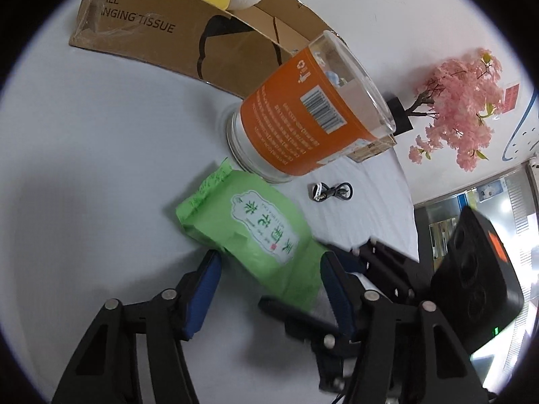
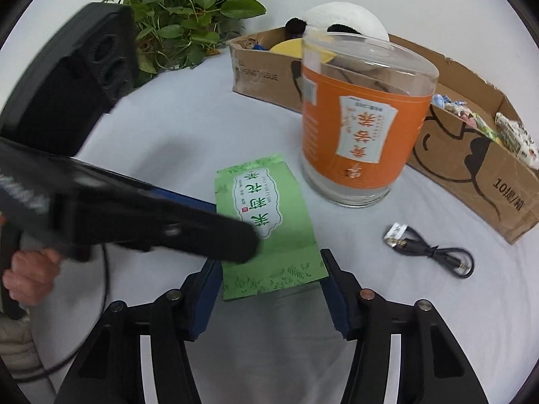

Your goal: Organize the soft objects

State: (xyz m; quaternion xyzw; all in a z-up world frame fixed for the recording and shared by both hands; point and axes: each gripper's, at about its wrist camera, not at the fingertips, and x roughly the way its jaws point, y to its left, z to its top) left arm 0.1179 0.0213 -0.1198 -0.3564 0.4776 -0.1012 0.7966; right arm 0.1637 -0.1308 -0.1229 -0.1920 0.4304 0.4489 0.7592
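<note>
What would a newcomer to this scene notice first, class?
The bright green tea packet lies flat on the white table, with the right hand-held gripper straddling its near end and the left hand-held gripper around its other end. Just behind stands a clear jar with an orange label, before a cardboard box.

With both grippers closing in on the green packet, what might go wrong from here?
1. The left gripper and right gripper crowd one green packet and may collide or crush it.
2. The open jar stands just behind it; a lift could knock it over.
</note>
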